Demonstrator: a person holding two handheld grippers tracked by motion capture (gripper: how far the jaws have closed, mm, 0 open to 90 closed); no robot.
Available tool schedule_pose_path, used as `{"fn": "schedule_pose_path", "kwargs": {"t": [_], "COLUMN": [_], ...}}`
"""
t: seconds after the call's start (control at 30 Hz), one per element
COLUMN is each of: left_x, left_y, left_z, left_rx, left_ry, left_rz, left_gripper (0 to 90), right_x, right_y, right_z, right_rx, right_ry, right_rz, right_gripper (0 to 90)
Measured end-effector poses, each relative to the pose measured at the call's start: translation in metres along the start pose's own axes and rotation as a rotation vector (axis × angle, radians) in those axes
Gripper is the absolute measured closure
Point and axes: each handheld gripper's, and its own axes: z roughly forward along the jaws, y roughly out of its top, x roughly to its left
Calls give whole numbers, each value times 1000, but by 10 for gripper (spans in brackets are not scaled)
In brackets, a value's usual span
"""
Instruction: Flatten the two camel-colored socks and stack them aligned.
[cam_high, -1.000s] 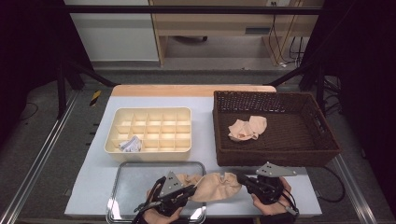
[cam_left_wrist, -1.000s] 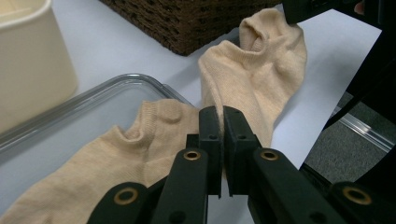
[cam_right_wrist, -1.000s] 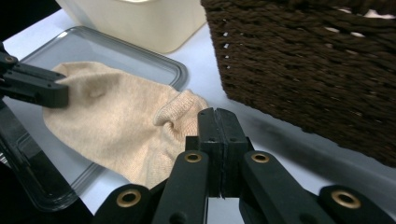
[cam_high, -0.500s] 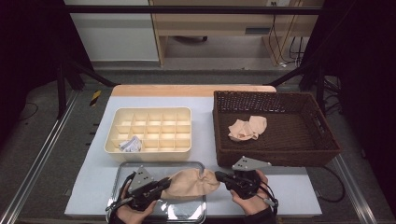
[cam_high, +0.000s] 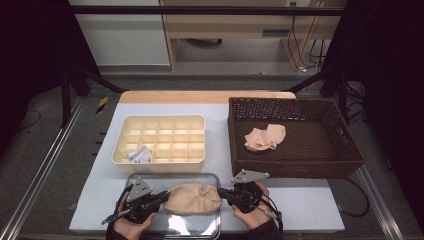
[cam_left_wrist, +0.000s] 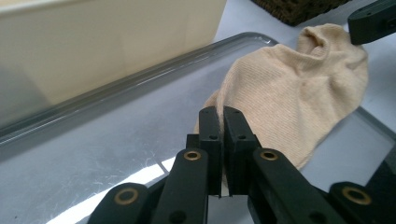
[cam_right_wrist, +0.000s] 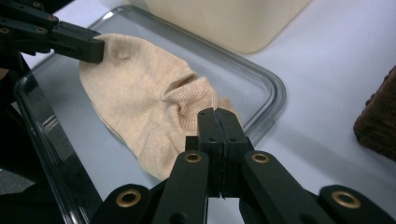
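Observation:
A beige sock (cam_high: 192, 198) is stretched between my two grippers, low over a clear shallow tray (cam_high: 172, 175) at the table's front edge. My left gripper (cam_high: 162, 198) is shut on the sock's left end. In the left gripper view the jaws (cam_left_wrist: 223, 112) pinch a fold of the knit fabric (cam_left_wrist: 289, 93). My right gripper (cam_high: 222, 193) is shut on the sock's right end. In the right gripper view its closed jaws (cam_right_wrist: 217, 114) bite the edge near the cuff opening of the sock (cam_right_wrist: 140, 102), and the left gripper (cam_right_wrist: 77, 44) grips the far end.
A cream compartment box (cam_high: 160, 120) stands behind the tray, with a crumpled white item (cam_high: 140, 155) in a front-left cell. To the right is a dark wicker basket (cam_high: 295, 170) holding another beige sock (cam_high: 265, 137). White table surface lies right of the tray.
Both hands have carried the sock leftward, from the tray's right edge to over the tray's middle. Both grippers stayed shut on it.

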Motion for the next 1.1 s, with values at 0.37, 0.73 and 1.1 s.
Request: {"fn": "schedule_pose_path", "kwargs": {"t": [0.37,0.73,1.1], "left_x": [4,9,4], "left_y": [-5,-9,-11], "left_z": [12,17,14], "left_rx": [31,37,43], "left_ry": [52,48,40], "left_rz": [26,16,29], "left_gripper": [718,640,691], "right_x": [-5,-7,0], "right_y": [-9,-23,-22], "right_z": [11,19,13], "right_rx": [32,-6,-68], "right_ry": [-42,-43,-43], "right_rz": [-8,41,52], "right_gripper": [871,667,649]}}
